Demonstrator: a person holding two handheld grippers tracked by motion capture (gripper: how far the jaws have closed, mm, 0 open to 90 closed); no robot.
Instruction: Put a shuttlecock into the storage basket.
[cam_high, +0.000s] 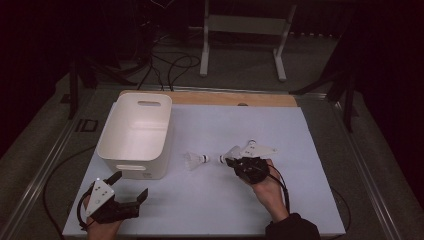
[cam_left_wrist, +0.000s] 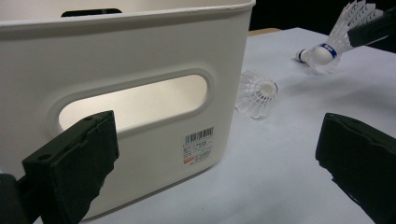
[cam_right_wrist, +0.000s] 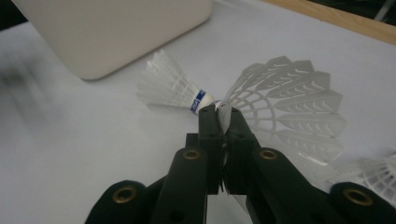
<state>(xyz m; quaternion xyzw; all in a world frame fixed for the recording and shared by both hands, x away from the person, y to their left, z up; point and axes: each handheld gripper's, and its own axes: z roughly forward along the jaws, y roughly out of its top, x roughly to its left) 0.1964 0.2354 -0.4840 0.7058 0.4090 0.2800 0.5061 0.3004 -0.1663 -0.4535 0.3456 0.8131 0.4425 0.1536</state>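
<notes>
At far left in the high view we hold the left gripper (cam_high: 131, 186) low over the table (cam_high: 210, 210), its jaws spread wide with nothing between them, just in front of the white bin (cam_high: 135, 131). The left gripper view looks between those parted jaws at the bin's near wall, with its handle slot (cam_left_wrist: 135, 105) and a barcode label (cam_left_wrist: 198, 145).

Moving right, a white shuttlecock (cam_high: 195, 160) lies on its side on the table just beside the bin, its cork (cam_high: 204, 158) pointing right.

Further right, we grip a second shuttlecock (cam_high: 231, 155) in the right gripper (cam_high: 231, 161). In the right gripper view the jaws are pinched tight on the edge of its plastic skirt (cam_right_wrist: 289, 109), which fans out to the right of the jaws. The left gripper view shows this second shuttlecock (cam_left_wrist: 334, 46) clear of the table surface, cork downward and banded in blue. Behind it in the right gripper view lies the first shuttlecock (cam_right_wrist: 170, 88), also blue-banded, near the bin's corner (cam_right_wrist: 116, 32). Another skirt (cam_right_wrist: 373, 179) shows at the lower right edge.
</notes>
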